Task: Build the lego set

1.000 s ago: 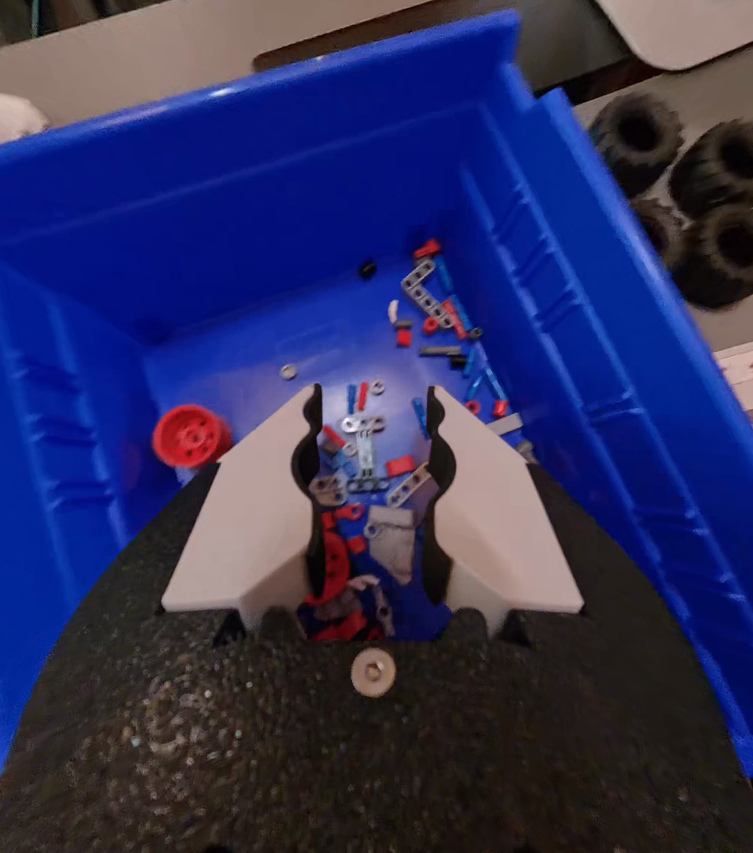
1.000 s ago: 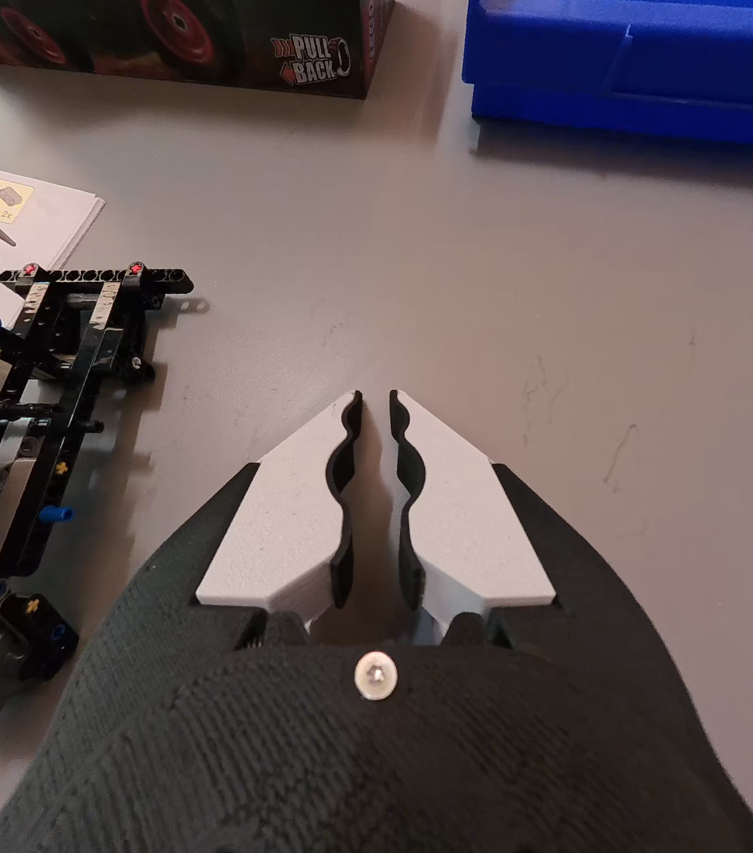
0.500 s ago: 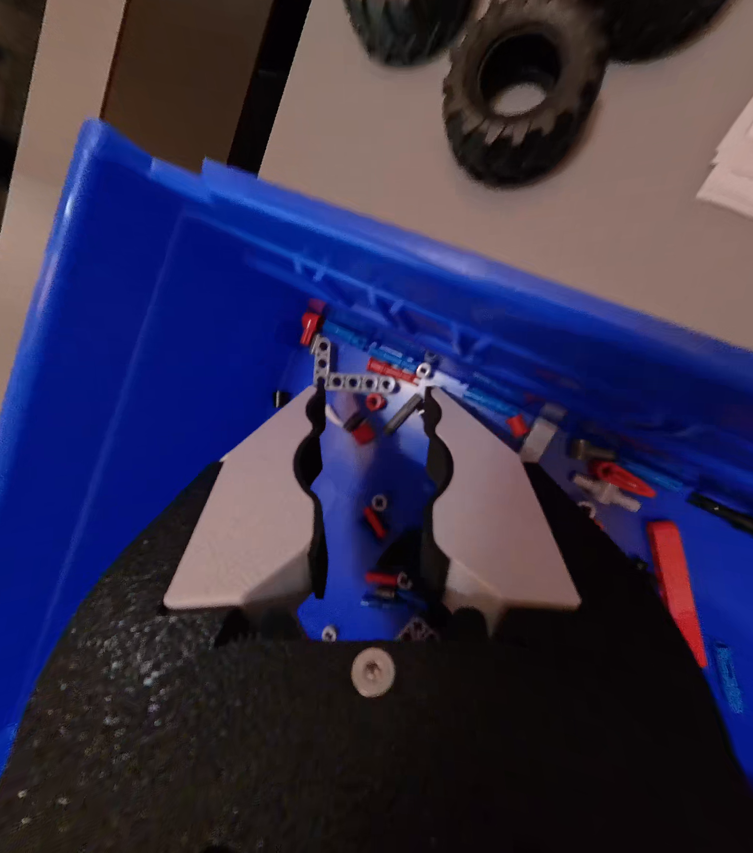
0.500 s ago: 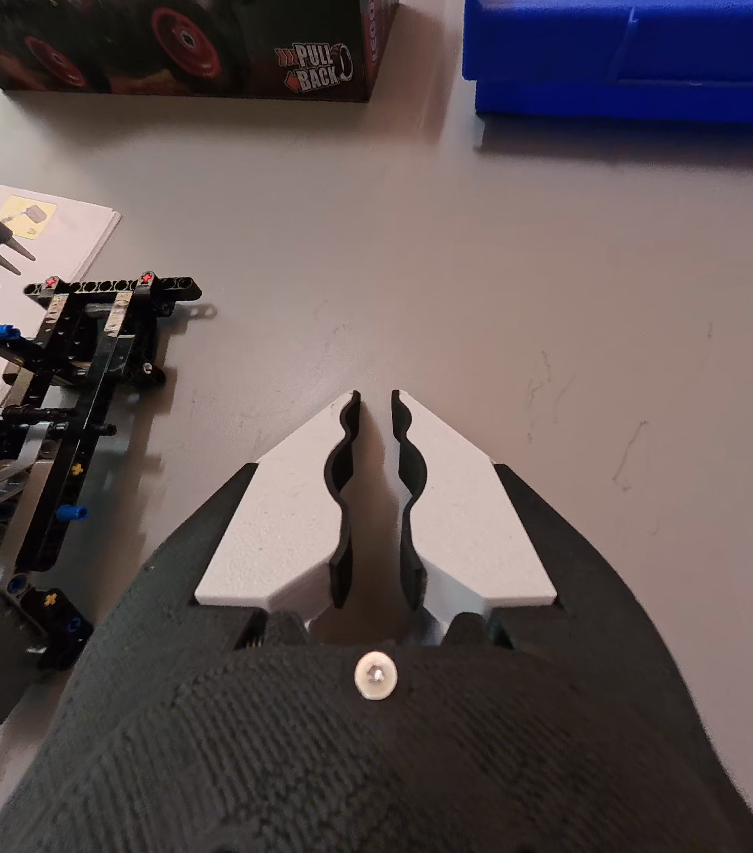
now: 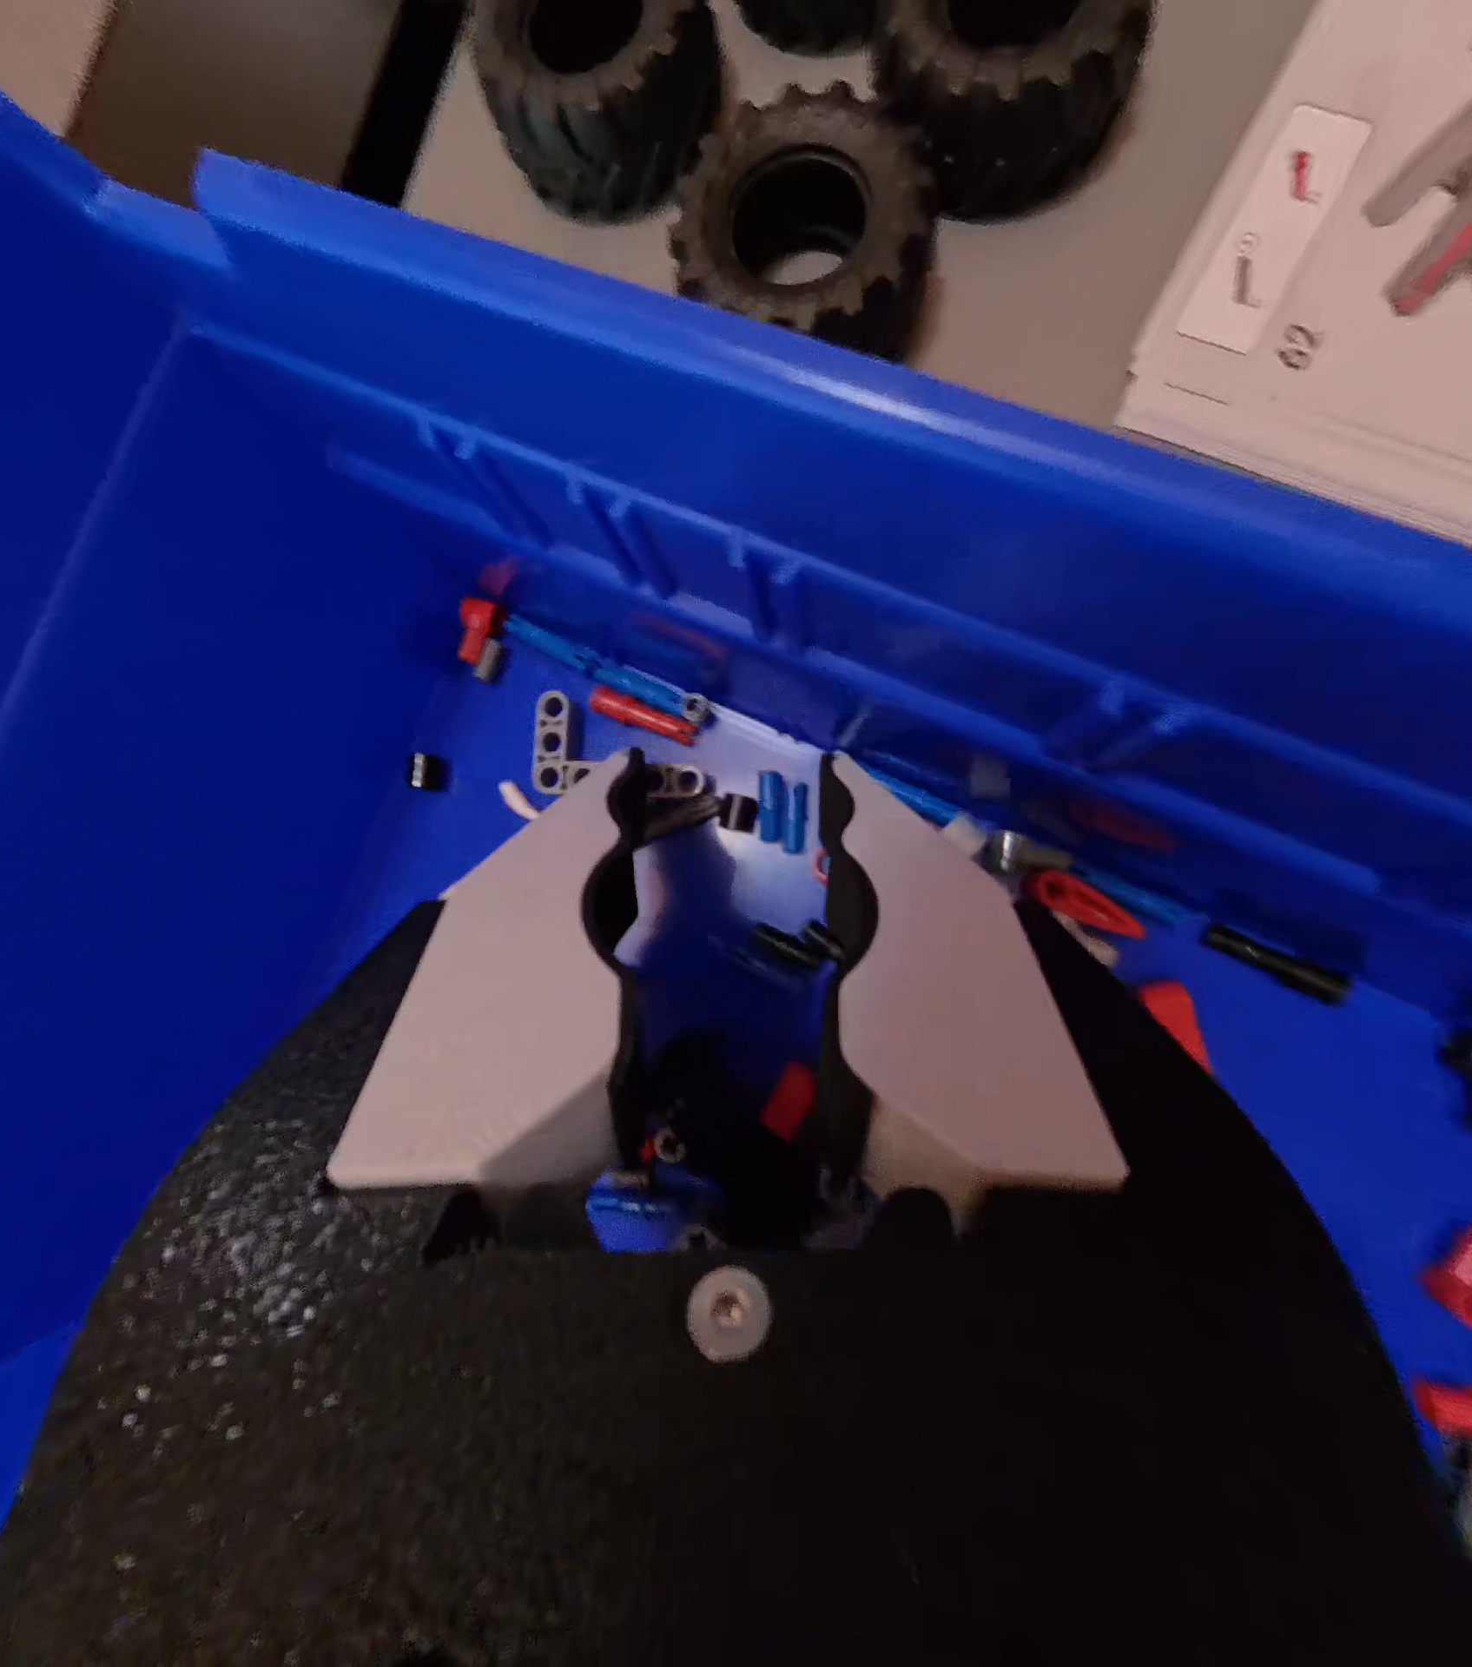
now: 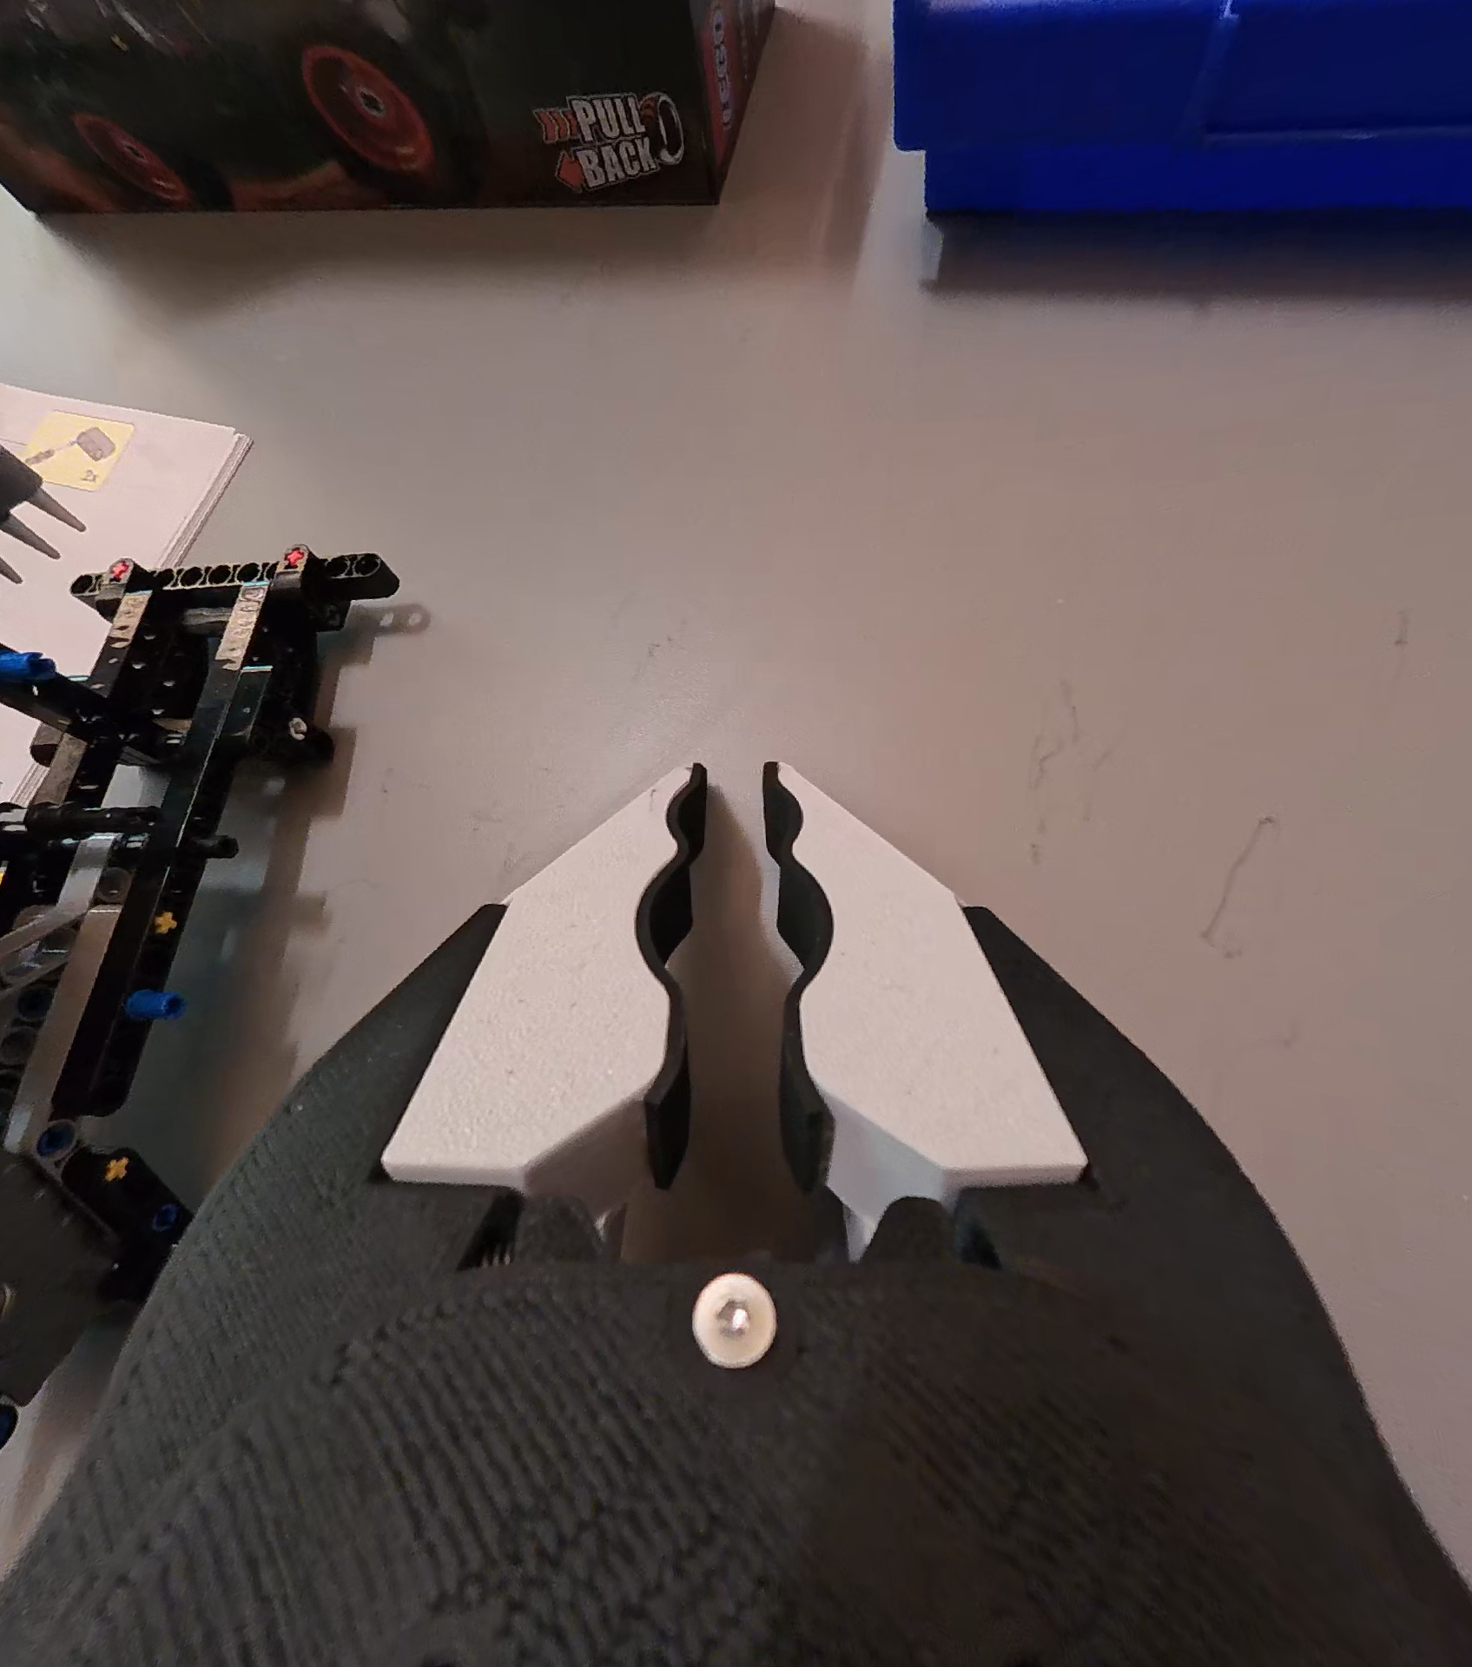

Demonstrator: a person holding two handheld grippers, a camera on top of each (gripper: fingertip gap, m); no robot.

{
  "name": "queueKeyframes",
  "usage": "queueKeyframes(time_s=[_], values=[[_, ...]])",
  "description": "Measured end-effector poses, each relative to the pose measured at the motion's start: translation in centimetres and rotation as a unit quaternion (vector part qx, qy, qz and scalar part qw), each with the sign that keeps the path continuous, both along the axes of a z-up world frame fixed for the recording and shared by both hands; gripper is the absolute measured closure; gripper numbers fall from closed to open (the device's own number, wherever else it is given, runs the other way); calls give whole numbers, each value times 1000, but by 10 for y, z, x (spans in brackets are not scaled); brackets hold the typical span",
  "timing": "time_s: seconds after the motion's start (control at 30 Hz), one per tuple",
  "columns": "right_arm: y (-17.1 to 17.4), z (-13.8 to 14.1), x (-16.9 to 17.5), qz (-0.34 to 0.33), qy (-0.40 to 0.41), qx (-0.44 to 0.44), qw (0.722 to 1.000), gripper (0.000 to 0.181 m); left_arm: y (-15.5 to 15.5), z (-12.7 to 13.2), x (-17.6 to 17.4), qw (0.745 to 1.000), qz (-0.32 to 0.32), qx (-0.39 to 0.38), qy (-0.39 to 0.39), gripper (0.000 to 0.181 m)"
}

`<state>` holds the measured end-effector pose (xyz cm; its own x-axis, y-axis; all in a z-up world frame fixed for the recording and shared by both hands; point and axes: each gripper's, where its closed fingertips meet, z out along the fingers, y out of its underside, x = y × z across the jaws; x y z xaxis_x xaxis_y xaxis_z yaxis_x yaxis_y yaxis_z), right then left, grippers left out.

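My left gripper (image 5: 730,776) is open and empty, low inside the blue bin (image 5: 172,631) of small loose parts. Its tips sit by a grey L-shaped beam (image 5: 553,741), a blue pin (image 5: 779,807) and black pins (image 5: 791,943) near the bin's far wall. My right gripper (image 6: 732,780) hovers over bare grey table, its jaws a narrow gap apart and empty. The half-built black chassis (image 6: 127,812) lies to its left on the instruction booklet (image 6: 82,469).
Black knobbly tyres (image 5: 804,216) lie on the table beyond the bin, with the booklet (image 5: 1309,271) to their right. In the right wrist view the set's dark box (image 6: 353,99) stands at the back left and a blue bin (image 6: 1237,117) at the back right. Tip to tip, the grippers are about 65 cm apart.
My left gripper has swung right and down inside the bin, towards its far wall, staying open. My right gripper has drifted slightly back and held its narrow gap.
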<state>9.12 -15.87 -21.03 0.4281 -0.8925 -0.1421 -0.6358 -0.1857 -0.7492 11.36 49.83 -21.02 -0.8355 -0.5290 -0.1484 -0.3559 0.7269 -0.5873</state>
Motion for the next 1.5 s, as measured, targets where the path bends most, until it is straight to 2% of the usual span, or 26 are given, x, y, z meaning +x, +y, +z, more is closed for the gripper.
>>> queueKeyframes(time_s=[0.07,0.17,0.23,0.33,0.4,0.47,0.53,0.6,0.67,0.77,0.87,0.97,1.1,1.13,1.2,1.27,1.33,1.4,1.5], values=[[0,0,0,0,-1,-3,1000,170,6,1,-11,1000,-10,22,20,146],[1,0,0,3,-3,-5,1000,168,21,13,3,996,16,80,-34,127],[1,0,0,4,-2,-3,1000,168,14,18,13,995,17,79,-61,135],[2,0,-1,5,2,6,1000,167,1,9,14,991,-59,96,-65,136],[2,1,-1,8,4,13,1000,165,5,4,22,989,-75,119,-49,134],[3,1,-1,9,7,23,1000,164,2,2,28,991,-79,106,-14,135],[3,1,-1,9,9,25,1000,164,-2,-3,20,992,-83,75,56,153],[3,1,-1,11,8,23,1000,163,-3,-5,17,992,-68,49,98,159],[4,1,-2,14,5,18,1000,161,-2,-5,16,993,-50,25,106,158],[5,1,-2,19,3,14,1000,159,0,-3,4,993,-79,21,88,158],[6,2,-3,21,3,17,1000,158,1,17,-3,997,-74,-8,35,159],[8,2,-4,28,3,20,999,154,12,48,-7,998,-39,-23,-37,159],[22,9,-22,65,23,94,993,144,6,117,-36,988,-2,-66,-143,159],[25,14,-29,74,24,126,989,140,-2,135,-49,984,5,-70,-165,159],[29,34,-47,101,-8,183,978,142,-31,161,-79,977,4,-78,-196,159],[29,54,-66,116,-42,219,968,136,-81,160,-110,979,-29,-89,-182,159],[31,61,-88,142,-51,227,962,135,-145,138,-133,980,-59,-115,-148,159],[40,62,-109,176,-51,228,956,133,-222,103,-156,980,-91,-152,-89,159],[50,51,-124,199,-28,202,958,131,-333,60,-190,973,-158,-164,-42,159]])
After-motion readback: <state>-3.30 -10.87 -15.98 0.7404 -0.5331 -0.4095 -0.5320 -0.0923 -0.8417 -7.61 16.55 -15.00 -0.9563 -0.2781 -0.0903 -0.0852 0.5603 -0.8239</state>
